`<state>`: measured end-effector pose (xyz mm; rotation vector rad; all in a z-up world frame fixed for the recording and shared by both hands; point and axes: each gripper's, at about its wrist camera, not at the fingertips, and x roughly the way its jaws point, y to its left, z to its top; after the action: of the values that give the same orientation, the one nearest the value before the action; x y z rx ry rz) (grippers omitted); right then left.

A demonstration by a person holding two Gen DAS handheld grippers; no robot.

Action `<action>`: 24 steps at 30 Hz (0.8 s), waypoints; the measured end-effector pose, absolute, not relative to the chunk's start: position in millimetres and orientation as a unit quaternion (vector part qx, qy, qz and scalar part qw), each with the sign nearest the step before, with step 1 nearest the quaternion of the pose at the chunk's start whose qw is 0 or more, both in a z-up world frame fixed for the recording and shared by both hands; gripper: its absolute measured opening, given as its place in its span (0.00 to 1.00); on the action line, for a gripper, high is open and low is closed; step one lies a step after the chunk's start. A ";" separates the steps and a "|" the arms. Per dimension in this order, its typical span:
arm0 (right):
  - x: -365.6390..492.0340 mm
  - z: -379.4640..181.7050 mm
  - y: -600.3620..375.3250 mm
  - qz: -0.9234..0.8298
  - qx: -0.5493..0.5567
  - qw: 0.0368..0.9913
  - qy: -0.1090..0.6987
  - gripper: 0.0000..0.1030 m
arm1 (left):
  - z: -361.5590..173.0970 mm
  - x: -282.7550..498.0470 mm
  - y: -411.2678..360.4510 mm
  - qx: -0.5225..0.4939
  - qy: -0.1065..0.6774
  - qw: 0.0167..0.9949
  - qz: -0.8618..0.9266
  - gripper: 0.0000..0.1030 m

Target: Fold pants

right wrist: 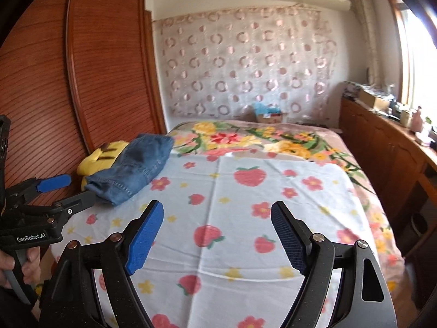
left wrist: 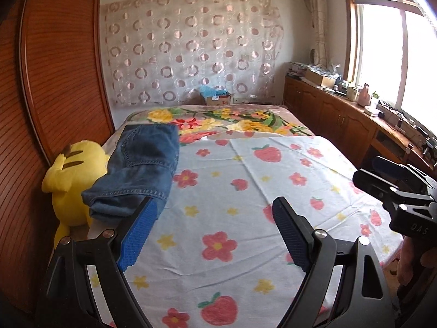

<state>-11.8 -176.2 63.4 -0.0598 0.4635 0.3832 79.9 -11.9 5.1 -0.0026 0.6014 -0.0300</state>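
A folded pair of blue denim pants [left wrist: 142,164] lies at the left side of the bed, partly over a yellow plush toy [left wrist: 68,175]. The right wrist view shows the same pants [right wrist: 136,169] left of centre. My left gripper [left wrist: 214,201] is open above the strawberry-print sheet [left wrist: 245,177], its left finger just in front of the pants' near hem, nothing between the pads. My right gripper [right wrist: 216,204] is open over the sheet [right wrist: 245,205] and holds nothing. Each gripper shows in the other's view: the right gripper [left wrist: 368,170] at the right edge, the left gripper [right wrist: 73,190] beside the pants.
A brown wooden wardrobe [left wrist: 54,68] stands along the bed's left side. A floral blanket [left wrist: 218,123] covers the far end, with a cardboard box [left wrist: 217,98] behind it. Low wooden cabinets [left wrist: 341,114] with clutter run under the window on the right. A hand [right wrist: 16,268] grips the left handle.
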 end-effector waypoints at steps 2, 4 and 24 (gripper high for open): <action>-20.5 66.7 -184.7 0.182 -0.023 0.957 0.223 0.80 | 9.9 77.8 -19.7 0.001 0.292 0.956 -0.020 0.84; -28.0 70.5 -192.4 0.174 -0.023 0.960 0.220 0.80 | 13.5 75.1 -26.9 0.005 0.288 0.957 -0.023 0.84; -61.9 113.3 -232.5 0.160 -0.015 0.973 0.166 0.80 | 65.0 51.5 -68.5 0.027 0.232 0.972 -0.040 0.84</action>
<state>-61.9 -232.5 113.3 -0.0305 0.3355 0.3230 51.5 -68.5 65.0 0.0541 0.4683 -0.0812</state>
